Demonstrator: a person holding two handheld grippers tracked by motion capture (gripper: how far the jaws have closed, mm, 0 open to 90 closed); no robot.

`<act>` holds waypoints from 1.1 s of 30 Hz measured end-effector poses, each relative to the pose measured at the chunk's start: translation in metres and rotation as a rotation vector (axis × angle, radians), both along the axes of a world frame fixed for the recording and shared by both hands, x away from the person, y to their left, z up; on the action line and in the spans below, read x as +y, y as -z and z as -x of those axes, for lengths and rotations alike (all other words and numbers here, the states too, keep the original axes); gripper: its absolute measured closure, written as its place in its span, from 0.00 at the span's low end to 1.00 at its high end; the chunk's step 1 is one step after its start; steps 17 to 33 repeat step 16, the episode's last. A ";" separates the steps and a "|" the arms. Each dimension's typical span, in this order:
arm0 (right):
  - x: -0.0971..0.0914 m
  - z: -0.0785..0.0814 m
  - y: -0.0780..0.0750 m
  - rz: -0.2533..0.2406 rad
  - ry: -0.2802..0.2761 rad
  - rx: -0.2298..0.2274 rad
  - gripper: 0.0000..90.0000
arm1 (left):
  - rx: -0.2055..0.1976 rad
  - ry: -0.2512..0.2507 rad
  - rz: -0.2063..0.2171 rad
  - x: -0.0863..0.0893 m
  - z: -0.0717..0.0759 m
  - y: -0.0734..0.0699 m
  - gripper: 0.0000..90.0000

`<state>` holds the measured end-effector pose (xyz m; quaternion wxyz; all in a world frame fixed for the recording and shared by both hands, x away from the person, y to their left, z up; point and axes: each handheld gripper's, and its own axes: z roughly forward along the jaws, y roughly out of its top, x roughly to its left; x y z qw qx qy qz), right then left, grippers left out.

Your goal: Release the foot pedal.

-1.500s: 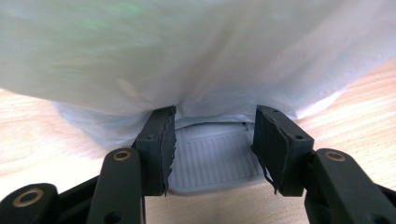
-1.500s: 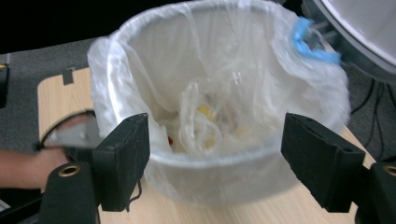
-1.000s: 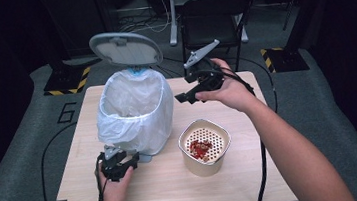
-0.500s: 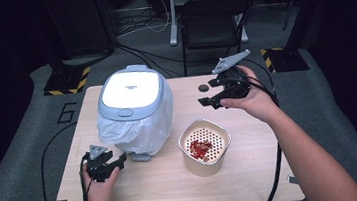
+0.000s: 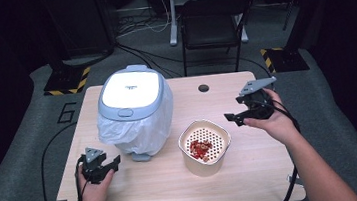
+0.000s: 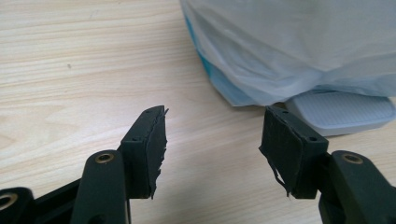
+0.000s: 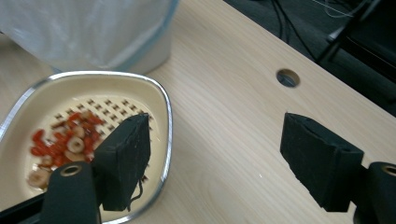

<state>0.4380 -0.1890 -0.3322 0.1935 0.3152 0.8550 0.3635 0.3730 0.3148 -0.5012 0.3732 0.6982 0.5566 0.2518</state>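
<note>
Both released: left gripper (image 5: 104,167) by the pedal bin (image 5: 134,110), right gripper (image 5: 246,111) near the strainer bowl (image 5: 205,147), likely tipped if clipped.

Overhead light, even on the wooden table (image 5: 254,170) — surroundings fall off to near black at all edges of the high view. Strong glare on the white bin lid (image 5: 130,89), lettering washed out. Shadows short and soft, tucked under the bowl (image 5: 205,145). High view soft and grainy. Gripper views sharper on the wood grain; the near black pads (image 7: 125,161) slightly blurred — the floor beyond the table dim.
</note>
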 end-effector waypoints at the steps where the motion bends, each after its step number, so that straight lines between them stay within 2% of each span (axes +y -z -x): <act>1: -0.003 0.002 0.003 0.000 0.013 0.010 0.27 | -0.002 -0.005 0.006 0.002 -0.001 0.001 0.45; 4: -0.018 0.008 0.017 -0.025 0.041 0.013 0.27 | -0.001 -0.024 0.014 0.007 -0.001 0.003 0.44; 6: -0.023 0.011 0.026 -0.017 0.053 0.016 0.27 | 0.010 -0.022 0.009 0.010 -0.002 0.004 0.44; 7: -0.027 0.014 0.032 -0.010 0.056 0.018 0.27 | 0.007 -0.031 0.021 0.010 -0.002 0.005 0.44; 8: -0.028 0.017 0.038 -0.017 0.069 0.019 0.27 | 0.015 -0.029 0.019 0.012 -0.002 0.005 0.43; 9: -0.030 0.020 0.042 -0.004 0.069 0.017 0.27 | 0.001 -0.038 0.014 0.013 -0.003 0.006 0.43; 10: -0.032 0.025 0.050 -0.006 0.086 0.022 0.27 | 0.005 -0.045 0.005 0.014 -0.003 0.007 0.42; 12: -0.037 0.033 0.062 -0.014 0.076 0.047 0.27 | -0.001 -0.058 -0.026 0.018 -0.004 0.008 0.40; 13: -0.040 0.037 0.069 -0.012 0.080 0.054 0.26 | -0.005 -0.077 -0.010 0.018 -0.005 0.010 0.40; 14: -0.042 0.042 0.077 -0.017 0.098 0.060 0.26 | 0.014 -0.070 -0.027 0.021 -0.006 0.010 0.40; 16: -0.047 0.049 0.092 -0.014 0.128 0.069 0.26 | 0.029 -0.076 -0.018 0.023 -0.007 0.013 0.39; 33: -0.047 0.049 0.092 -0.014 0.128 0.069 0.26 | 0.029 -0.076 -0.018 0.023 -0.007 0.013 0.39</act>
